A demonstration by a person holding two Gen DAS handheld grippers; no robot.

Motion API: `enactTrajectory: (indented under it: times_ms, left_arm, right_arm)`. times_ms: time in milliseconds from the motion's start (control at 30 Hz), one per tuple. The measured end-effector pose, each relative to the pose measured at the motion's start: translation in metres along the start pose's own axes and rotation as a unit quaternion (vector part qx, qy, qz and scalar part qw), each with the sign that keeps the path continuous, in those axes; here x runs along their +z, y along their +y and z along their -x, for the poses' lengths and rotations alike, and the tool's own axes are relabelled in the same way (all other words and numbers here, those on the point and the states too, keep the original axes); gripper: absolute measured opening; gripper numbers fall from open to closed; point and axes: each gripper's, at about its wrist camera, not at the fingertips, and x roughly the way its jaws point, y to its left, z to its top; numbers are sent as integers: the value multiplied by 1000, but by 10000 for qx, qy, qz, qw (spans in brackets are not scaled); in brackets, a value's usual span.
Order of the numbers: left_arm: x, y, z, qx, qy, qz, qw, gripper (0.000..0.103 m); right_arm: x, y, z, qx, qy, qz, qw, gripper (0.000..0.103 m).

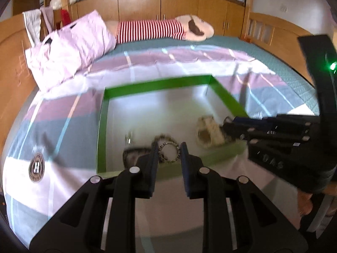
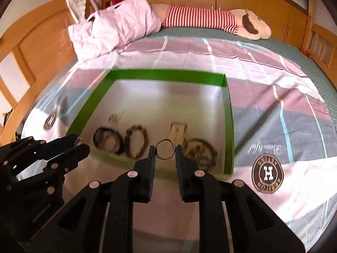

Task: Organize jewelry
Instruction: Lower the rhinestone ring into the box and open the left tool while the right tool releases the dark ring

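Green walls of a shallow tray [image 2: 228, 126] on the bed [image 2: 294, 113] enclosed several bracelets. A beaded bracelet [image 1: 169, 152] was clamped in the left tool [image 1: 169, 156], and a thin black ring [image 2: 166, 149] was pinched in the right tool [image 2: 166, 156], both over the tray's near edge.

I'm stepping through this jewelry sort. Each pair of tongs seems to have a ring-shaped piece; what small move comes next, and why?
Probably carry both pieces clear of the green box. The left tongs pinch a beaded bracelet, the right tongs a thin black band, both above the other jewelry in the box.
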Motion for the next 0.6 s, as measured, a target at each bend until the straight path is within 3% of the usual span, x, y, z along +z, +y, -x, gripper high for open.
enactTrajectory:
  times_ms: [233, 500, 567, 600]
  left_arm:
    - [19, 14, -37, 28, 238, 182, 9995, 21]
    - [12, 31, -65, 216, 517, 373, 9977, 21]
    - [11, 35, -68, 253, 529, 441, 9973, 22]
    - [11, 36, -66, 284, 486, 474, 9973, 24]
  right_arm:
    - [6, -9, -14, -104, 102, -96, 9998, 19]
    - [5, -5, -43, -186, 325, -2, 9993, 19]
    - [4, -6, -48, -268, 414, -30, 9988, 24]
    - [4, -6, -48, -293, 427, -72, 9986, 38]
